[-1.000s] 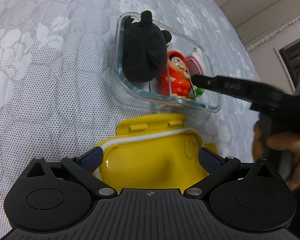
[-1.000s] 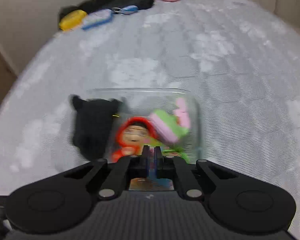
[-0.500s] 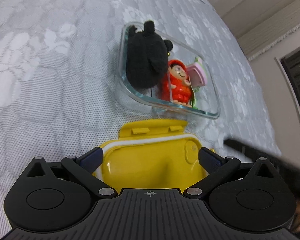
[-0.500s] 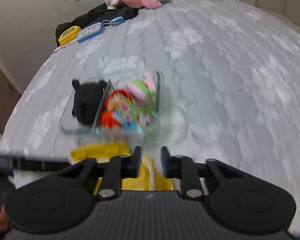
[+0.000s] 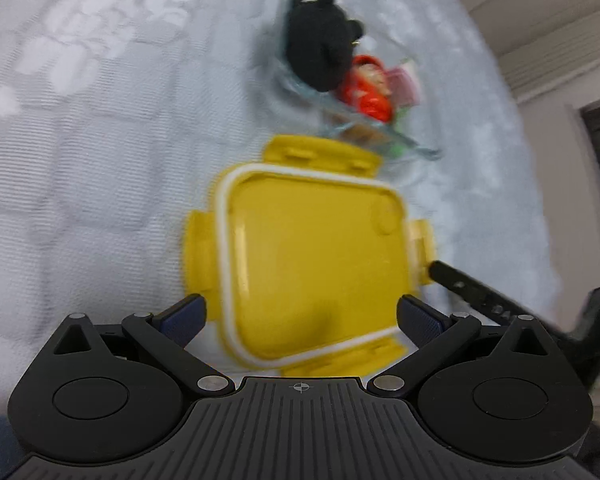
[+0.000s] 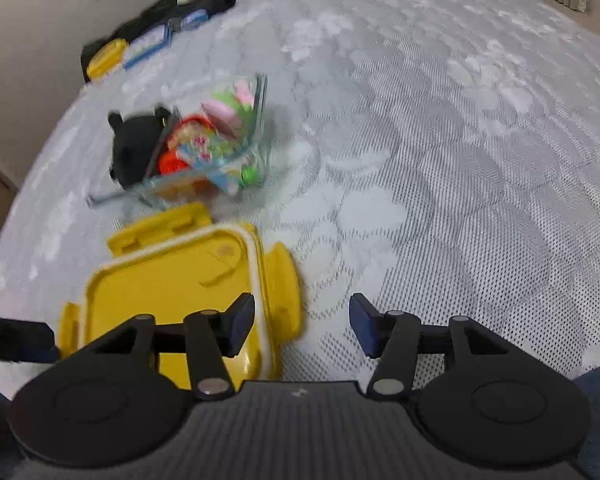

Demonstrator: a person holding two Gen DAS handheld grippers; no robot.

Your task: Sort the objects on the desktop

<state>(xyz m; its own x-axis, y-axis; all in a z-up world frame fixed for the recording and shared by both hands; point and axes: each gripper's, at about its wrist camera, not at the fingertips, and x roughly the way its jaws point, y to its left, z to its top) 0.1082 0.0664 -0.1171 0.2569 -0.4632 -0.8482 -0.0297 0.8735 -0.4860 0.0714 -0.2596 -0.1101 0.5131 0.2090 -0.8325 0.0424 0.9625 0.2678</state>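
The glass container on the bed holds a black plush, a red figure and small toys; the yellow lid lies beside it. The left gripper stands open around the lid without gripping; the right gripper, just opening, is empty

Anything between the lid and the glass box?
Nothing sits between them. In the left wrist view the lid has its far tab right up against the glass box; the right wrist view shows the same, with no cloth visible between.

Yellow lid, black plush, grey floral cloth
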